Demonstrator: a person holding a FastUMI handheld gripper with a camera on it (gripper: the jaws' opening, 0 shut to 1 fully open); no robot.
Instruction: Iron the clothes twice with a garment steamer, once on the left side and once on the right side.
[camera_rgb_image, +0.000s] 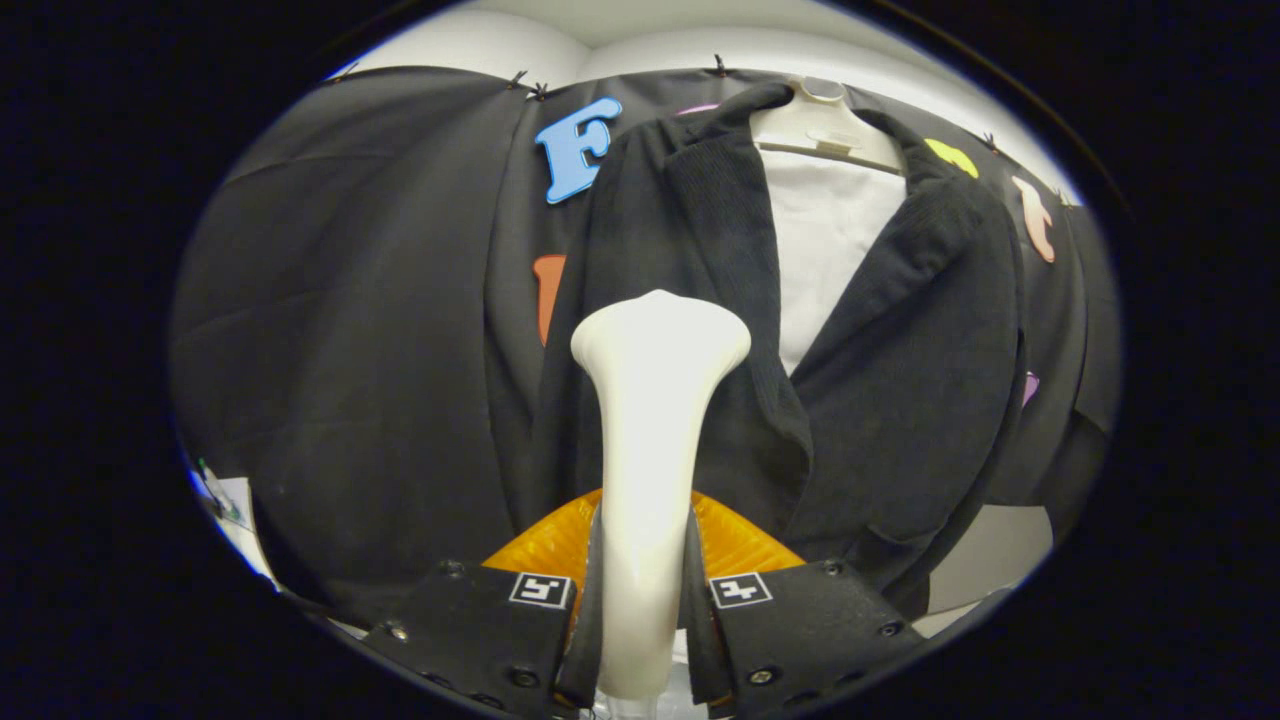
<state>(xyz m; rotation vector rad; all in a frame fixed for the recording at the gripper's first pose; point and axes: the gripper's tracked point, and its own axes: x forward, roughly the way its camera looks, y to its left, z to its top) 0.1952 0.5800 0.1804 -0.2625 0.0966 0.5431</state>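
Against the booth's black cloth wall (350, 300) hangs a dark corduroy jacket (900, 380) on a white hanger (825, 130); the claw (640, 600) clenches the cream garment steamer (655, 420), its head against the jacket's front.

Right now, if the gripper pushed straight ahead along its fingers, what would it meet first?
The gripper is shut on the white steamer, whose head leads. It would likely meet the dark jacket near its front panel below the lapel. Depth is unclear, so the gap cannot be judged.
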